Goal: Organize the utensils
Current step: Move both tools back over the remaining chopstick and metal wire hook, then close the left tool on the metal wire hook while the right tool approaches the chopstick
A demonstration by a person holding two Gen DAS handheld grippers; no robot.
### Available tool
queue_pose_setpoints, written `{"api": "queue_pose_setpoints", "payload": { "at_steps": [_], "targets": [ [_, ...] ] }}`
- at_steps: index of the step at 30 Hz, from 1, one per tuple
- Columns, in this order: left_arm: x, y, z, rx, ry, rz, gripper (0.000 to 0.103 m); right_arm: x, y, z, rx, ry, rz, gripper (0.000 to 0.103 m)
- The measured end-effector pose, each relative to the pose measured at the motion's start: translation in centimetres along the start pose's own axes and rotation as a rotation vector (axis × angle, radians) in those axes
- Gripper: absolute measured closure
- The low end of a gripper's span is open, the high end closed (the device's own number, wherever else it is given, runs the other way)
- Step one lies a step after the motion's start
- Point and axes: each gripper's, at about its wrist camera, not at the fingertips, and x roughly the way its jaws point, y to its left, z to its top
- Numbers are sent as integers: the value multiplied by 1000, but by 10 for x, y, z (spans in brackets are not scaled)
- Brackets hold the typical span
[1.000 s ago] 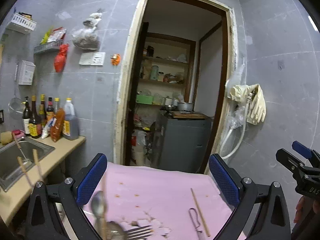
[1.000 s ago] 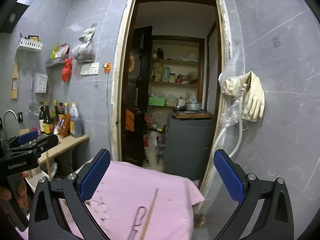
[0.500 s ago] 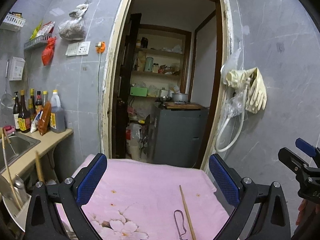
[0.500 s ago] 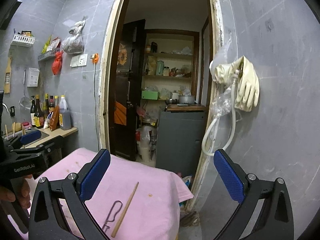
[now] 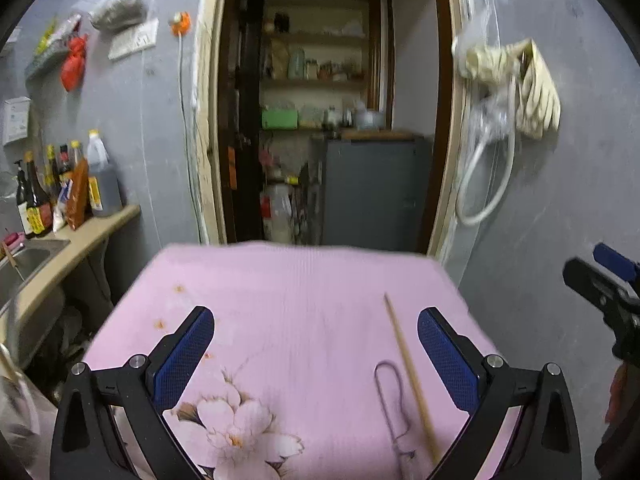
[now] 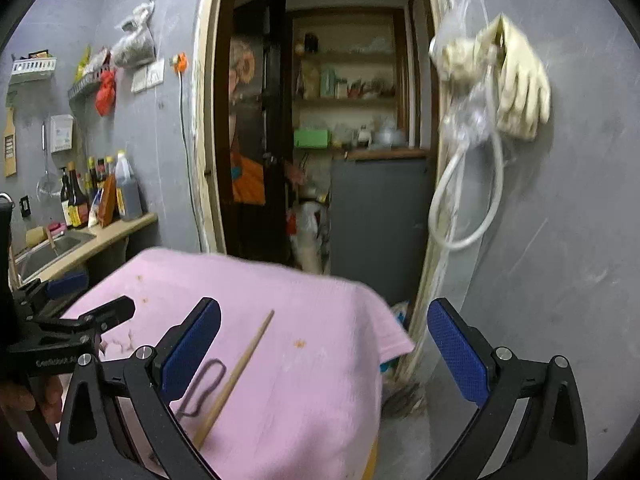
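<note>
A wooden chopstick [image 5: 409, 376] and a thin wire-handled utensil [image 5: 392, 402] lie side by side on a pink flowered cloth [image 5: 304, 304]. My left gripper [image 5: 316, 356] is open and empty above the cloth, with the chopstick just inside its right finger. My right gripper [image 6: 324, 344] is open and empty over the cloth's right edge; the chopstick [image 6: 236, 376] and wire utensil [image 6: 202, 390] lie by its left finger. The left gripper also shows at the left of the right wrist view [image 6: 60, 324].
A counter [image 5: 80, 236] with a sink [image 5: 24, 260] and several sauce bottles [image 5: 60, 192] stands at the left. An open doorway [image 5: 332, 120] to a pantry lies ahead. Rubber gloves and a hose [image 5: 516, 84] hang on the right wall.
Both grippers have moved down and forward over the pink cloth. The left view has swung right, so the spoon and fork container at the left has left its view.
</note>
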Motion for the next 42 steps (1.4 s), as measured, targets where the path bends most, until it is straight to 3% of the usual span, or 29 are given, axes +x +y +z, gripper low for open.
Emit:
{"api": "queue_pose_setpoints", "payload": {
  "at_steps": [8, 10, 20, 27, 35, 42],
  "targets": [
    [34, 5, -28, 6, 117, -16, 1, 65, -4, -29, 27, 167, 91, 2],
    [39, 6, -33, 1, 139, -37, 2, 76, -2, -35, 28, 197, 106, 8],
    [75, -3, -39, -3, 286, -179, 46, 125, 18, -53, 9, 338, 211, 43],
    [92, -4, -45, -28, 373, -265, 70, 144, 31, -54, -6, 390, 252, 53],
    [98, -9, -46, -37, 407, -323, 86, 162, 47, -53, -42, 441, 266, 67],
    [101, -24, -41, 26, 441, -313, 94, 174, 57, -51, -76, 475, 281, 68]
  ]
}}
